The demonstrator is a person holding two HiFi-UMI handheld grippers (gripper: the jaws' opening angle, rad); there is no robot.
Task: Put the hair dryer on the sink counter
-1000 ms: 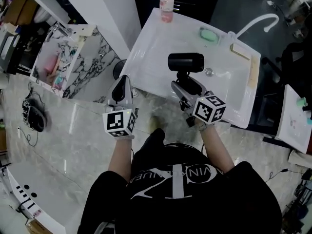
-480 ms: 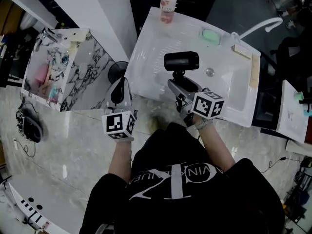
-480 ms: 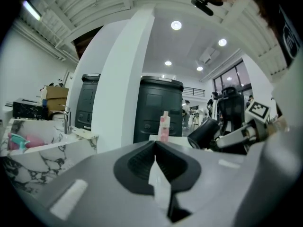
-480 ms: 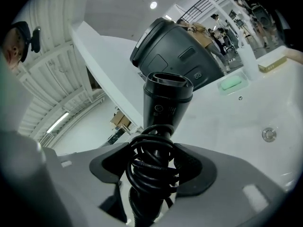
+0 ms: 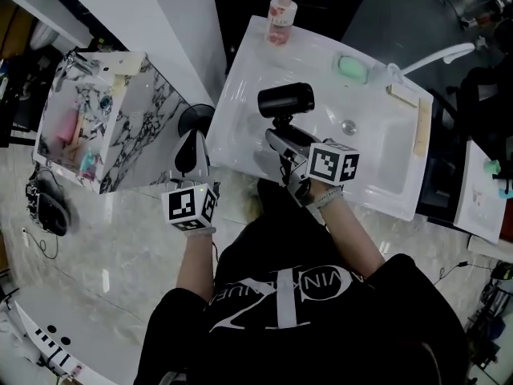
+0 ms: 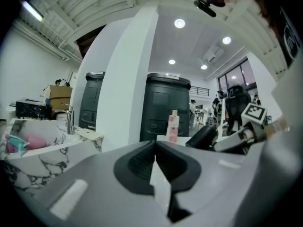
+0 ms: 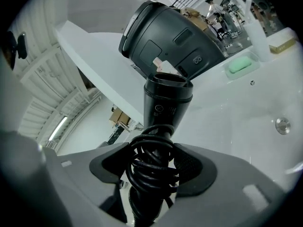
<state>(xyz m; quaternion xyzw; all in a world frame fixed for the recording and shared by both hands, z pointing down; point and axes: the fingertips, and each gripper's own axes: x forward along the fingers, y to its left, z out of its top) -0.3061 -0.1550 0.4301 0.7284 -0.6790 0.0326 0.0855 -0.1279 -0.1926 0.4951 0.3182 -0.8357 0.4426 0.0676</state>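
Observation:
A black hair dryer (image 5: 285,101) (image 7: 170,46) hangs over the white sink counter (image 5: 240,79), its barrel level and its handle pointing back toward me. My right gripper (image 5: 282,139) (image 7: 154,171) is shut on the handle, which has the black cord (image 7: 152,167) wound round it. In the right gripper view the basin (image 7: 246,112) lies below the dryer. My left gripper (image 5: 191,152) (image 6: 155,167) is off the counter's left front corner, jaws together, nothing between them.
On the counter stand a pink bottle (image 5: 280,14) (image 6: 173,126) at the back, a green soap (image 5: 353,67) (image 7: 242,65) in its dish and a white tap (image 5: 433,56). A marble sink unit (image 5: 96,119) is at the left. A drain (image 5: 347,125) sits in the basin.
The right gripper has carried the hair dryer a little to the left and farther over the counter. The left gripper has drifted slightly left, staying shut.

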